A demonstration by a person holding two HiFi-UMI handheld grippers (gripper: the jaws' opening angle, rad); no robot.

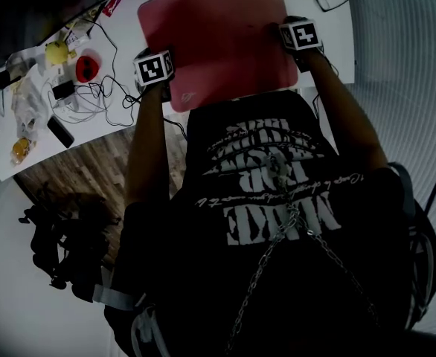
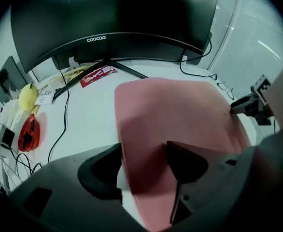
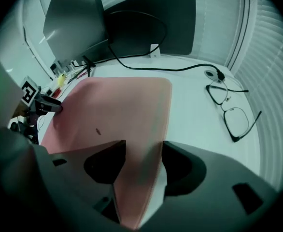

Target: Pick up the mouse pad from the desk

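The step in hand looks like the approach for the grasp, with nothing taken up yet. The mouse pad (image 1: 225, 39) lies flat on the desk (image 1: 337, 28), and a gripper is poised at each of its side edges. The left gripper (image 2: 141, 166) has its jaws standing wide apart and pinching nothing. The pad's left edge runs up between them, so one jaw hangs over bare desk and the other over the pink surface. The right gripper (image 3: 136, 163) mirrors this. It is likewise released, with the pad's right edge running between its jaws, the inner one over the pad and the outer one over white desk. A pair of glasses (image 3: 231, 110) lies further out on that outer side, well apart from the gripper. From each gripper the other shows across the pad at the opposite edge. The next move probably calls for lowering both sets of tips onto the desk, working the outer jaw under the thin edge on each side, and closing on it. Since the pad sits flush, catching that edge seems the delicate part. The two sides should then rise together so the soft sheet does not sag or slip free.
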